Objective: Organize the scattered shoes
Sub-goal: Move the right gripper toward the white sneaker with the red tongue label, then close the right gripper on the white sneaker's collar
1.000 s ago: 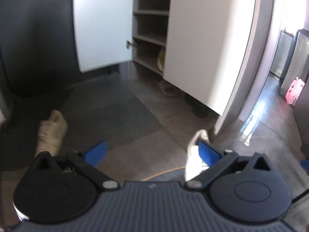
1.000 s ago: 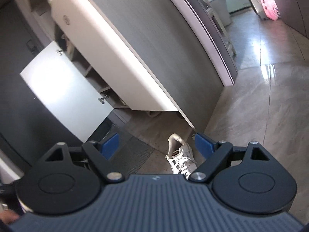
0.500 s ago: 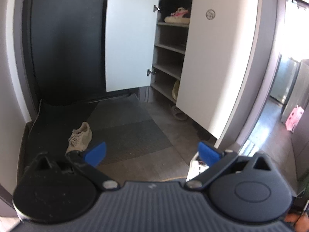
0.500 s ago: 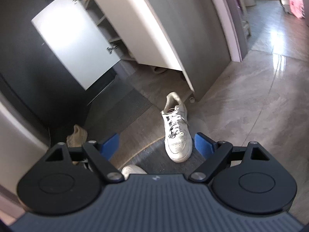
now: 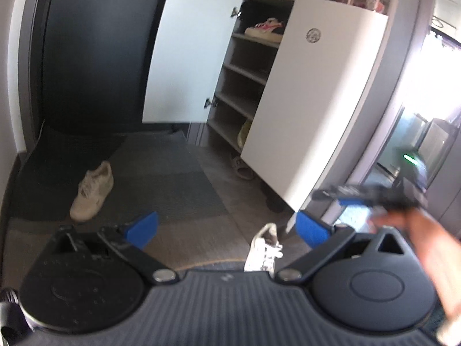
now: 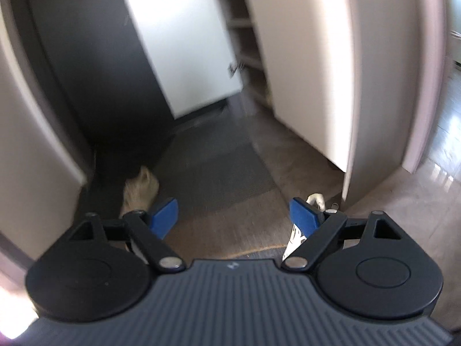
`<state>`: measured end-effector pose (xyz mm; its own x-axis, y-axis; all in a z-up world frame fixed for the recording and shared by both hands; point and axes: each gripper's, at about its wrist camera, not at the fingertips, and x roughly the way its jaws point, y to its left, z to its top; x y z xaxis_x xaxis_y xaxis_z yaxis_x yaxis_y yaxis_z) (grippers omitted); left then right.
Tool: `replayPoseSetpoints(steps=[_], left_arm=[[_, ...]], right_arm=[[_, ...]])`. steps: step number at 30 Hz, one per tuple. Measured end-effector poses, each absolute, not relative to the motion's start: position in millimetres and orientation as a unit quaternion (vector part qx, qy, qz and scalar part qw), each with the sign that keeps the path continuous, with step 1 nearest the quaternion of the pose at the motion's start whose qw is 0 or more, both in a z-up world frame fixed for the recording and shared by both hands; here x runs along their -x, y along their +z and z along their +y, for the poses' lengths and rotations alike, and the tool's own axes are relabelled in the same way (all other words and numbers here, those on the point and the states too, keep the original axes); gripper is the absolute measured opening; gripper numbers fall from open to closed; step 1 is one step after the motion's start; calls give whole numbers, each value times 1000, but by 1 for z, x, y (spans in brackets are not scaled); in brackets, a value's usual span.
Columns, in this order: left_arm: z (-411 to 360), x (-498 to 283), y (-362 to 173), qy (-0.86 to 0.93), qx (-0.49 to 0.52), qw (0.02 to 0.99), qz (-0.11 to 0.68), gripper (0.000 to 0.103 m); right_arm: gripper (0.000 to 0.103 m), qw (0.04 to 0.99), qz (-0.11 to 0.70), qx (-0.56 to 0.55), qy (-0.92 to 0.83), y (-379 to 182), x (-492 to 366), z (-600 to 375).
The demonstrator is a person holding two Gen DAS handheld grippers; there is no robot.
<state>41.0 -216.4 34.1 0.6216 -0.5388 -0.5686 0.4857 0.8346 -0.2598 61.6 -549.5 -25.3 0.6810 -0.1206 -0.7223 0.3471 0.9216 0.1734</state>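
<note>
A beige sneaker [image 5: 93, 191] lies on the dark doormat [image 5: 173, 178] at the left. A white laced sneaker [image 5: 265, 250] lies on the floor just past my left gripper [image 5: 227, 229], which stands open and holds nothing. The right wrist view is blurred: the beige sneaker [image 6: 141, 190] shows at left and the white sneaker [image 6: 314, 201] peeks from behind the right finger. My right gripper [image 6: 233, 216] is open and empty above the floor. The right gripper [image 5: 371, 196] also appears blurred at the right of the left wrist view, with a hand [image 5: 426, 248] behind it.
A shoe cabinet [image 5: 253, 86] stands with both white doors [image 5: 190, 60] open. A pink and white shoe [image 5: 266, 30] sits on its top shelf, a yellowish one low down. A sandal [image 5: 242, 167] lies on the floor under it. A bright corridor opens at right.
Both cameras rose and drew back, so more of the cabinet and floor shows. The right view rolled and swung left, now blurred, and the right gripper entered the left wrist view.
</note>
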Motion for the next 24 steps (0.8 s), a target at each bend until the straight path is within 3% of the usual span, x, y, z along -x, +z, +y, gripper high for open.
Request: replayPoseSetpoints(steps=[4,8,9,10,14,18,24], left_arm=[[-213,-50,18,-257,36,896,361,103],[-220,-53,9,-263,42,891,368,103],[-226,-52,4,-268,35,889,370,103],[-233,-51,-2,-272,29,887,373,103],[-250,-61,-24,-275,32,872,404,103],[-245,-84,-43,-269,108,854,432,103],[-252,-123,-75,-236,111,854,450,103]], right_arm=[[87,873,439,-99,-189,-64,-122,-571],[86,851,470,-116,-203,-124,-143,-608],[85,845,479,-115,-206,-138,-147,-618],[76,840,490,-111,-208,-151,-151,-628],[76,842,507,-8,-182,-192,-177,-651],[76,839,529,66,-112,-246,-198,-662],[76,796,552,240,-62,-313,-220,-659]])
